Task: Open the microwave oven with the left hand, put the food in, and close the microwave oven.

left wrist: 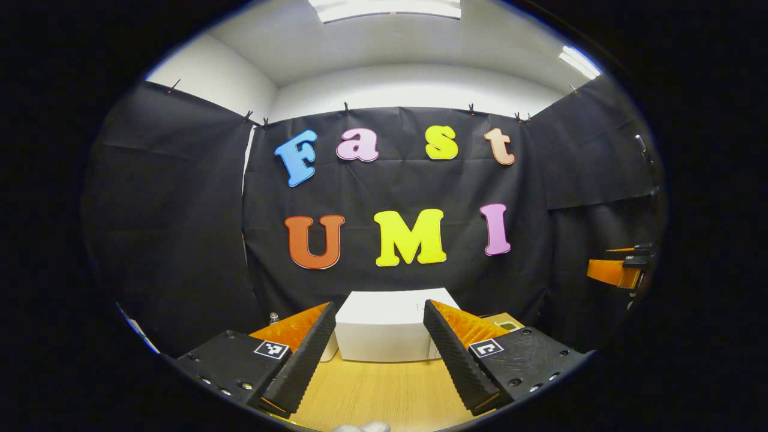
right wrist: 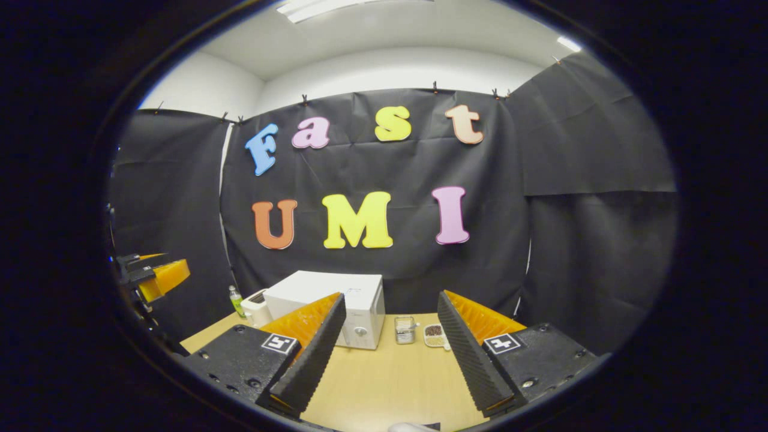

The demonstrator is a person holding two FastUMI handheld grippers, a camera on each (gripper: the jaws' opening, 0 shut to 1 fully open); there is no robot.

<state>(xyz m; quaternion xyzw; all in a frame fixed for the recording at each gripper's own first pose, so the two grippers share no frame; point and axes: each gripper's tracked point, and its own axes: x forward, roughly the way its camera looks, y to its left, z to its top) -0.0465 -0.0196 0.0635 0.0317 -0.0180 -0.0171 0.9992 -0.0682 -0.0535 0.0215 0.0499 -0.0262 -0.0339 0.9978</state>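
so: both jaws spread, empty | microwave (right wrist: pixel 336 306) shut (bottle (right wrist: pixel 236 301) beside) | two food trays (right wrist: pixel 420 331) right of it

Black cloth (right wrist: pixel 384 264) hangs across the middle of the frame as the booth's wall, clipped along its top edge. Above it rise plain white room walls (left wrist: pixel 414 87) and a white ceiling with bright strip lights (left wrist: pixel 384 7) at the top. A light wooden tabletop (right wrist: pixel 384 378) spans the bottom centre.

Microwave (right wrist: pixel 336 306) on table (right wrist: pixel 384 378); food containers (right wrist: pixel 420 331) just right of it.
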